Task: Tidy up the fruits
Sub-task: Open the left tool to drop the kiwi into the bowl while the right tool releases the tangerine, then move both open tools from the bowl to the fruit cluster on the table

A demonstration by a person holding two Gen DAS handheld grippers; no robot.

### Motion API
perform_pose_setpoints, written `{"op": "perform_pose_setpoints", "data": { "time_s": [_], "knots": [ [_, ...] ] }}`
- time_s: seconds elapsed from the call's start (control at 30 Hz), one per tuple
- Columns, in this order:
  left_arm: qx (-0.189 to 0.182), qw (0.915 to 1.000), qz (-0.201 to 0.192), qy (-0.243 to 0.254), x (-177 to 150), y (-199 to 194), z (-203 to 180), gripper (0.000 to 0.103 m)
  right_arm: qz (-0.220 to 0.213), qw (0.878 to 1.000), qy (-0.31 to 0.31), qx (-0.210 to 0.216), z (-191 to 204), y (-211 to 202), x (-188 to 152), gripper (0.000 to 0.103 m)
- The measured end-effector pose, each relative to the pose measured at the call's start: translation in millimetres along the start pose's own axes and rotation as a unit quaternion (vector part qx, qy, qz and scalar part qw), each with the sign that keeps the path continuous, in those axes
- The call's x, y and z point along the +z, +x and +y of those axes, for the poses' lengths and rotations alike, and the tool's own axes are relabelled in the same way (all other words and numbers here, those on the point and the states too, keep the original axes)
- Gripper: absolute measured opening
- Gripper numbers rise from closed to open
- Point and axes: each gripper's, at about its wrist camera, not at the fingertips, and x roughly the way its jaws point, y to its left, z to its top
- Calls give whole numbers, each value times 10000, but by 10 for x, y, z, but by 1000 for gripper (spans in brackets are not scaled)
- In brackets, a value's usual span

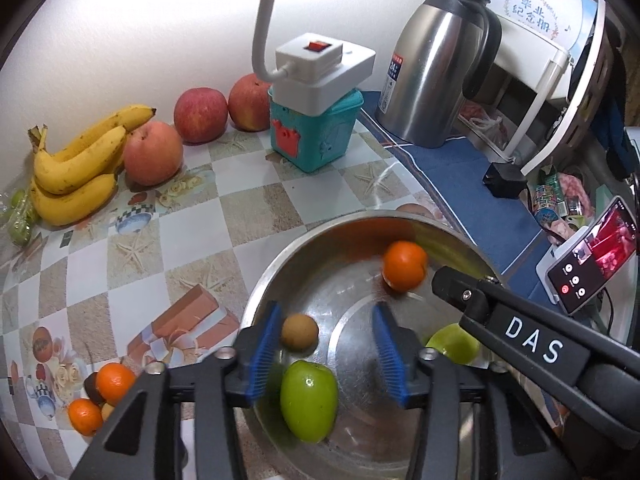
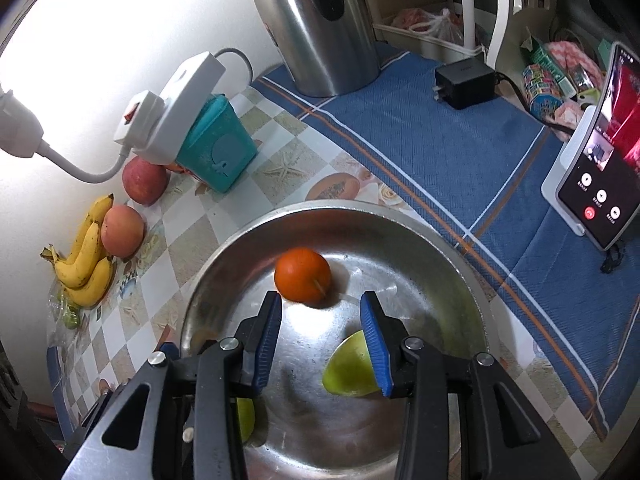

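A steel bowl holds an orange, a small brown fruit and two green fruits. My left gripper hangs open over the bowl. The brown fruit lies just off its left pad, and the near green fruit sits low between the fingers, untouched. One finger of my right gripper reaches in from the right. In the right wrist view my right gripper is open and empty above the bowl. The orange lies just past its tips, and a green fruit is partly hidden by the right finger.
Bananas and three apples lie by the wall. A teal box carries a white power strip. A steel thermos stands behind, a phone at right. Small oranges sit left of the bowl.
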Motion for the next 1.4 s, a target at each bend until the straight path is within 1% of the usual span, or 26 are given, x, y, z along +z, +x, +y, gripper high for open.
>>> {"op": "perform_pose_setpoints", "data": {
  "time_s": [0.17,0.37,0.6,0.7,0.9,1.27,1.3,1.33,1.37,1.4],
  "knots": [
    [175,9998,48,-94,24,-112,74,56,-30,10000,-48,-41,25,-99,16,42],
    [480,9976,171,-460,9,-232,279,59,29,9999,-120,-102,53,-170,-6,42],
    [674,9922,198,-1026,-35,-344,589,65,126,9994,-279,-173,133,-256,-90,42],
    [732,9900,220,-1183,-64,-379,681,67,189,9988,-372,-247,171,-250,-154,42],
    [830,9873,212,-1337,-103,-468,794,71,338,9978,-501,-284,225,-246,-284,42],
    [875,9845,278,-1496,-141,-475,902,73,419,9968,-609,-304,290,-248,-343,43],
    [892,9841,297,-1509,-145,-464,907,76,430,9967,-610,-333,290,-241,-343,47],
    [916,9835,317,-1525,-149,-454,911,78,438,9964,-613,-377,289,-233,-343,62],
    [941,9830,334,-1540,-155,-445,915,84,429,9963,-616,-413,289,-230,-345,70],
    [970,9824,357,-1554,-161,-432,919,88,421,9963,-624,-426,287,-230,-341,70]
  ]
}}
